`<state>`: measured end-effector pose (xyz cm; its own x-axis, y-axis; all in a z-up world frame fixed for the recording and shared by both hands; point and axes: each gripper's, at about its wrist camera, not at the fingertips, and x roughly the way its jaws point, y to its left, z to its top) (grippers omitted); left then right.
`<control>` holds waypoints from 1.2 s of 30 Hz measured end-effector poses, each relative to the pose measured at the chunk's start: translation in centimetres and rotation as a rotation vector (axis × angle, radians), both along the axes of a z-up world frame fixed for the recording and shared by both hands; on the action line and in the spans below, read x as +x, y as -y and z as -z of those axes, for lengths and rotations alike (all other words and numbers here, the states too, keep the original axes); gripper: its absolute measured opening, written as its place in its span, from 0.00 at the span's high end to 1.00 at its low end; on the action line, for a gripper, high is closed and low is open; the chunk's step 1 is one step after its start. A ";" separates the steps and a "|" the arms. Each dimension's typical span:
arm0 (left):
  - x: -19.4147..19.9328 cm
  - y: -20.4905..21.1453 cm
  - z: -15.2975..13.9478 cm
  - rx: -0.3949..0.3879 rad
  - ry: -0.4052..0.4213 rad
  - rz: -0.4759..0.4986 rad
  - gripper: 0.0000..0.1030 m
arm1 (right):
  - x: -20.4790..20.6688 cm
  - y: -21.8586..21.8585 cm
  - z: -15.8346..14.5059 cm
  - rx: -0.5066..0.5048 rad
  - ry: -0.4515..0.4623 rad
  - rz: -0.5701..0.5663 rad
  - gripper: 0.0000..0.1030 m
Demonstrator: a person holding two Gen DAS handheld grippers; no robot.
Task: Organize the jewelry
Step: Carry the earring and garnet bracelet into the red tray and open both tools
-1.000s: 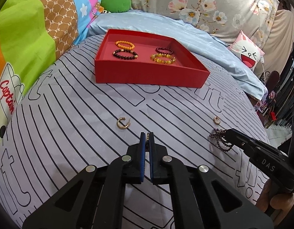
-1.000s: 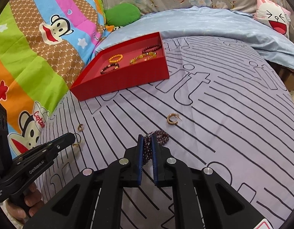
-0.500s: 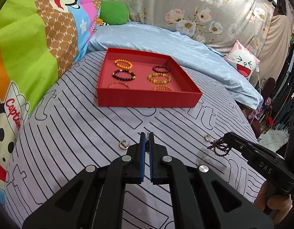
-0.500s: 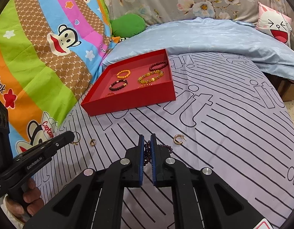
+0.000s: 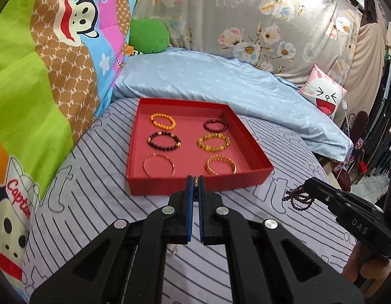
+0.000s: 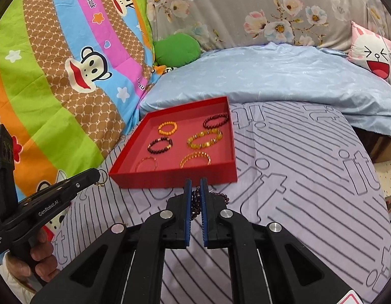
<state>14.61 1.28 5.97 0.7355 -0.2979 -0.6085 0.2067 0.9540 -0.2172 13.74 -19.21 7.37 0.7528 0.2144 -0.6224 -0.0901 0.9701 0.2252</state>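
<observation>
A red tray (image 5: 157, 186) lies on the striped bedsheet and holds several bracelets in two columns, among them an orange bead one (image 5: 162, 121) and a gold one (image 5: 220, 164). Just before the tray's near wall, my left gripper (image 5: 195, 179) is shut on a small gold earring (image 5: 195, 180); in the right wrist view that earring (image 6: 101, 177) hangs from its tip. My right gripper (image 6: 196, 185) is shut on a dark purple bead strand (image 6: 195, 198), which dangles above the sheet. From the left wrist view, the strand (image 5: 298, 198) hangs to the right of the tray.
A colourful cartoon quilt (image 5: 43, 88) rises along the left. Behind the tray lie a pale blue duvet (image 5: 220, 81), a green pillow (image 5: 147, 36) and a white cartoon cushion (image 5: 324, 96). The bed's edge drops off at the right (image 6: 383, 152). A hand (image 6: 40, 261) grips the left tool.
Both grippers have risen and moved toward the red tray, staying shut. The bead strand has been lifted off the sheet. The loose gold hoop on the bed has slipped out of sight beneath the left gripper.
</observation>
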 end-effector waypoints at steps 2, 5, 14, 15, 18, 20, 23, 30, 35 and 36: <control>1.1 0.2 -0.2 0.002 0.005 0.003 0.97 | 1.0 0.0 -0.2 -0.004 0.004 -0.003 0.94; 2.5 0.5 -0.4 0.015 0.015 0.006 0.97 | 2.9 0.1 -0.4 0.001 0.009 -0.012 0.94; 7.8 1.8 -0.3 0.007 0.004 0.020 0.97 | 9.3 -0.7 -0.6 0.004 0.013 -0.038 0.94; 8.4 1.9 -0.1 0.005 -0.004 0.017 0.97 | 10.1 -0.9 -0.3 0.003 0.007 -0.040 0.94; 9.9 1.9 0.6 -0.004 -0.025 0.016 0.97 | 11.7 -1.2 0.3 0.002 -0.007 -0.043 0.94; 10.7 2.0 0.9 0.006 -0.030 0.015 0.97 | 12.5 -1.3 0.7 -0.001 -0.017 -0.044 0.94; 11.6 2.2 1.5 0.016 -0.042 0.016 0.97 | 13.6 -1.6 1.3 -0.004 -0.029 -0.043 0.94; 13.1 2.5 3.0 0.023 -0.074 0.015 0.97 | 15.7 -1.8 3.2 -0.024 -0.071 -0.038 0.94; 13.7 2.6 3.7 0.019 -0.093 0.012 0.97 | 16.2 -1.9 4.0 -0.044 -0.083 -0.028 0.89; 13.8 2.5 3.8 0.017 -0.091 -0.004 0.96 | 16.0 -1.7 3.9 -0.044 -0.083 -0.019 0.82</control>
